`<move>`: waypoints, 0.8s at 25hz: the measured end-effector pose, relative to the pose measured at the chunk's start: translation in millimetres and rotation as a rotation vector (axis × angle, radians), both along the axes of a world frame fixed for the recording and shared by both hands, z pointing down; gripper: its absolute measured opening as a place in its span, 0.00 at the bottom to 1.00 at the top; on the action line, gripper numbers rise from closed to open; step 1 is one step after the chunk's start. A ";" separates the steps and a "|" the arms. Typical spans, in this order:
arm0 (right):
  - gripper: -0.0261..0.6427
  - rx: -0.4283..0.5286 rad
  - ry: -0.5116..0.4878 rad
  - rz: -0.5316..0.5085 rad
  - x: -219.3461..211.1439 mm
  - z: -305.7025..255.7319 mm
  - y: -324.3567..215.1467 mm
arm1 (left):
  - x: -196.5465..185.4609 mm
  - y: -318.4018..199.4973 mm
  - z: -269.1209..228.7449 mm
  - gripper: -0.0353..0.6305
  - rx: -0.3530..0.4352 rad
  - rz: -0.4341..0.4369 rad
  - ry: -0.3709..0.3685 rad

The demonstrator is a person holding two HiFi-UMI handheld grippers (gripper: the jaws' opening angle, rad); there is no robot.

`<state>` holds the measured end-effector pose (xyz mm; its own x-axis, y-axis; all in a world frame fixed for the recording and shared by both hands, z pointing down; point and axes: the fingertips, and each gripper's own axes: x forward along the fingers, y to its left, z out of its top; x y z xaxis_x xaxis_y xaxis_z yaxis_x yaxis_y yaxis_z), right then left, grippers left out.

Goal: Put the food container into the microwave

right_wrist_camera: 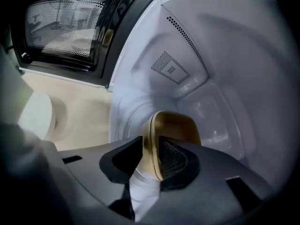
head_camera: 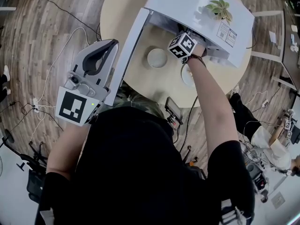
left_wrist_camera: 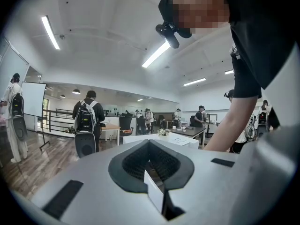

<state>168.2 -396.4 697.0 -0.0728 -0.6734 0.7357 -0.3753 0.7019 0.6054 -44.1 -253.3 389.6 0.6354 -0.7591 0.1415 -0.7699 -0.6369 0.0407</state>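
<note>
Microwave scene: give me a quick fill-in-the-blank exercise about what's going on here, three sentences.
1. The microwave has its door ___.
2. The right gripper, fingers shut on the food container, is ___ the microwave.
3. A small ___ sits on top of the microwave.
Missing words: open; inside; plant.

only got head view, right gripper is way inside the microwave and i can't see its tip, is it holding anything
observer: Yes, the right gripper view shows the right gripper shut on the tan edge of the food container.
operator: container inside yet
observer: Yes, the microwave's white cavity walls surround it. Whether it rests on the floor I can't tell.
operator: and the other one
observer: Its own view shows the left gripper with jaws together and nothing between them.
</note>
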 end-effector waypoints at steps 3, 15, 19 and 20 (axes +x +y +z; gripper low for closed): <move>0.20 0.073 -0.004 0.013 7.6 -14.0 5.8 | 4.1 0.0 -0.5 0.08 0.000 0.010 0.001; 0.06 0.026 -0.134 0.110 34.8 -64.3 102.9 | 47.9 -6.3 -13.3 0.08 0.035 0.105 0.056; 0.06 0.000 -0.259 0.114 10.2 -106.8 130.5 | 70.6 -4.9 -19.6 0.08 0.058 0.149 0.081; 0.06 -0.006 -0.294 0.116 2.6 -119.0 137.1 | 75.5 -4.2 -21.9 0.08 0.060 0.158 0.088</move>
